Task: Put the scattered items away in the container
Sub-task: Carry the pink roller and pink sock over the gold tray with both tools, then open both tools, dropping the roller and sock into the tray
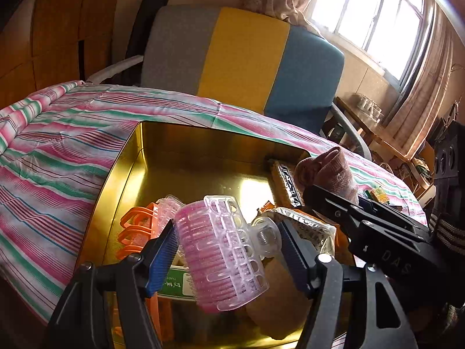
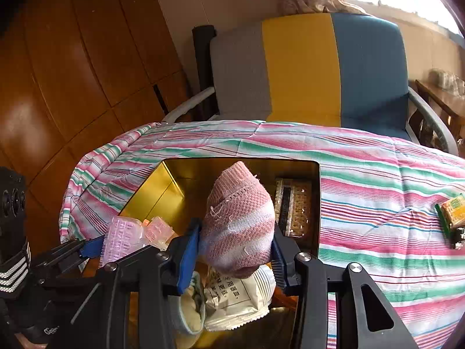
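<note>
Holding a pink hair roller point(image 1: 222, 254) over the gold tin point(image 1: 128, 157), the left gripper point(image 1: 229, 250) squeezes it. The right gripper point(image 2: 234, 250) seems to pinch a pink knitted sock point(image 2: 238, 221) above the tin too.

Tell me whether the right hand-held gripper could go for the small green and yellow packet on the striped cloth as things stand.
Probably not yet: the right hand-held gripper is full, with a pink knitted sock over the gold tin. The path to the packet across the cloth looks clear.
</note>
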The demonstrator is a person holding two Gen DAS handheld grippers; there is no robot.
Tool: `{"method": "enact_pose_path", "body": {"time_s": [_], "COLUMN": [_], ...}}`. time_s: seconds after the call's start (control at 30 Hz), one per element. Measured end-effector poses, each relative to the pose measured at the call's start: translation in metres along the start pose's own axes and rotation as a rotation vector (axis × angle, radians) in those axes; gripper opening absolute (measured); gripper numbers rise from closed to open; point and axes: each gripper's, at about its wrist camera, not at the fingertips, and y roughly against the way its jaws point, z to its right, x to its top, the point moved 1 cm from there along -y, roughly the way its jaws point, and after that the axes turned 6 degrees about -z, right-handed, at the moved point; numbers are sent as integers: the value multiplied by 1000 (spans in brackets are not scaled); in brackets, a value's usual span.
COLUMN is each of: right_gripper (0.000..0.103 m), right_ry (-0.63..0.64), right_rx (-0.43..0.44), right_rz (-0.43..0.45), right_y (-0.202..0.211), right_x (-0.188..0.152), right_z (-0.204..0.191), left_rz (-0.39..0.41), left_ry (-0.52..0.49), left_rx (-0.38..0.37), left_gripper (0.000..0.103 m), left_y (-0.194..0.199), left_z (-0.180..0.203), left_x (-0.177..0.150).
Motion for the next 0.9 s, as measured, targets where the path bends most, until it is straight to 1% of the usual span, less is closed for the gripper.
{"method": "enact_pose_path", "body": {"time_s": [0.1, 0.17, 0.23, 0.4, 0.47, 0.53, 0.6, 0.77, 0.9], "right_gripper": [48, 49, 52, 53, 56, 57, 59, 62, 65], "right_ry": [12, 15, 18, 3, -8, -26, -46, -101, -155], "right_rx": [-5, -4, -4, 2, 2, 2, -2, -26, -67], "right_rz": [-25, -26, -24, -18, -16, -12, -6, 16, 37], "right_y": [-11, -13, -13, -9, -4, 0, 6, 23, 41], "right_x": [3, 3, 3, 2, -2, -6, -10, -21, -33], "right_z": [-1, -1, -2, 0, 3, 7, 13, 35, 65], "left_rz": [-16, -27, -33, -39, -45, -43, -33, -27, -13], "left_ry": [26, 43, 46, 28, 18, -12, -31, -22, -30], "left_rx": [-8, -20, -14, 4, 10, 11, 20, 17, 12], "left_gripper": [70, 70, 70, 71, 72, 74, 75, 75, 75], "left_y": [-5, -7, -7, -4, -3, -1, 2, 9, 19], "left_z": [-6, -9, -10, -7, -4, 1, 6, 11, 21], "left_x": [-1, -4, -7, -12, -14, -14, -14, -11, -11]}}
